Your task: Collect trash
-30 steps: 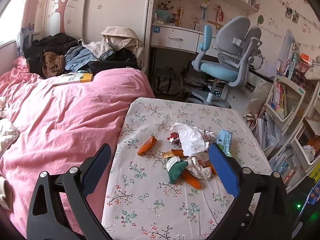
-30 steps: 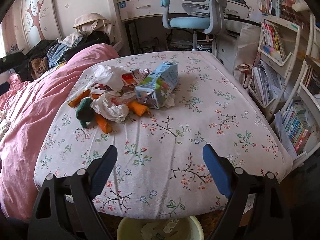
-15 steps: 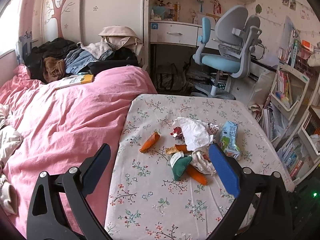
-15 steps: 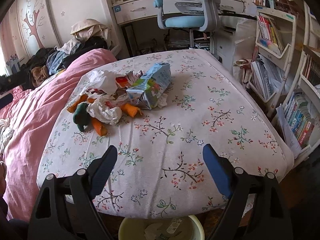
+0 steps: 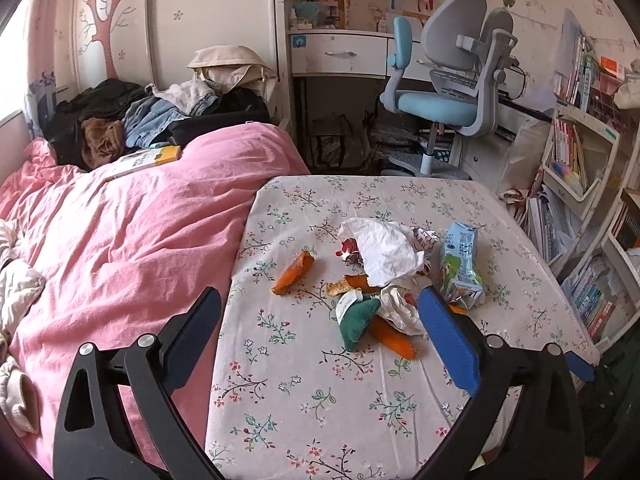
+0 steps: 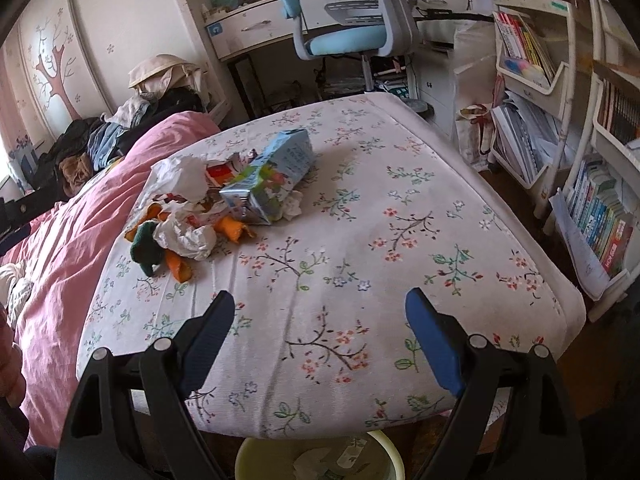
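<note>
While both claws hang over the near part of the table [image 6: 460,184], neither one holds anything. The left claw [image 5: 320,328] has its jaws spread wide, and the right claw [image 6: 320,332] is spread wide too, with only the flowered cloth between its fingers.

All the trash [image 6: 208,208] lies in one heap on the left half of the table, toward the edge that meets the pink bed [image 5: 120,240], and about midway between the near and far edges. The carton [image 6: 276,184] is the biggest piece. It lies on its side at the right end of the heap, and its long axis runs from the near edge toward the far right corner. Beside it are crumpled white paper [image 6: 184,236], orange peels [image 5: 292,272] and a small green pouch [image 5: 356,316].

I judge that the left claw is nearer to the heap: in its view the pouch and one peel sit just ahead, between the fingers. From the right claw the heap lies ahead and to the left, well apart, so this claw must swing left before it can grip. The carton's long axis then points roughly away from it, so closing across the narrow width looks possible.

A yellow bin [image 6: 316,456] with some paper inside stands on the floor below the near edge, directly under the right claw.
</note>
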A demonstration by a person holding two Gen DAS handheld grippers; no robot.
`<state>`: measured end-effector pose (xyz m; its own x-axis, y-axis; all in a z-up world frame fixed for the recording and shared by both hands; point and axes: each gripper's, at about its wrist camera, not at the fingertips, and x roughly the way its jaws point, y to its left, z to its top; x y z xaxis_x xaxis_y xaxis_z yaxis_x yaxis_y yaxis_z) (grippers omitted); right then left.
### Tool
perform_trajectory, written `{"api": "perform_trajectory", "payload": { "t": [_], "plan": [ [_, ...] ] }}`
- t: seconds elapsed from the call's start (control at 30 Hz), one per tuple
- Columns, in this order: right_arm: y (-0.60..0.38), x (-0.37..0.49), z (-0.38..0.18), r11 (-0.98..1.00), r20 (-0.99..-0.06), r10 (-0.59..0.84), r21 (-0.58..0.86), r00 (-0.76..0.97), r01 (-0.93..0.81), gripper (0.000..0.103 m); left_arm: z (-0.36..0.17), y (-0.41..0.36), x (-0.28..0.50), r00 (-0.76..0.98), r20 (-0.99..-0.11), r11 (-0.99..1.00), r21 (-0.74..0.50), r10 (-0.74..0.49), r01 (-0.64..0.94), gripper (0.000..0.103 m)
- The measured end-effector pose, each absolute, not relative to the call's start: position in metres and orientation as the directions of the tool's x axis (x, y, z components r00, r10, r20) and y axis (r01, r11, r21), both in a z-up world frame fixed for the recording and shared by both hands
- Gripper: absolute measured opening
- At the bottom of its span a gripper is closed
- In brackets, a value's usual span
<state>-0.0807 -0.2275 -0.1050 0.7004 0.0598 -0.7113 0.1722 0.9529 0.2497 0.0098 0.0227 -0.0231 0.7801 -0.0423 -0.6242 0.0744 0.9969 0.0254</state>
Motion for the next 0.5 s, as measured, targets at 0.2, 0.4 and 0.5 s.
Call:
{"api": "perform_trajectory", "payload": {
  "t": [0.2,0.4,0.5],
  "plan": [
    [-0.2343,-0.0793,-0.1092,0.950,-0.715,0.069,0.261,0.695,0.174,0.084,-0.0242,0.0183,0.0103,0.780,-0.625,0.996,0.044,-0.036,0.081,0.095],
    [-0.2351,-0.0766,-0.1089,0.953,-0.712,0.082,0.260,0.697,0.154,0.084,-0.0251,0.0186,0.0116,0.774,-0.632,0.996,0.035,-0.043,0.084,0.095],
    [-0.2362,-0.0759,-0.1079,0.955,-0.709,0.087,0.260,0.700,0.144,0.084,-0.0272,0.0182,0.0129,0.767,-0.639,0.996,0.029,-0.050,0.088,0.096]
  ]
}}
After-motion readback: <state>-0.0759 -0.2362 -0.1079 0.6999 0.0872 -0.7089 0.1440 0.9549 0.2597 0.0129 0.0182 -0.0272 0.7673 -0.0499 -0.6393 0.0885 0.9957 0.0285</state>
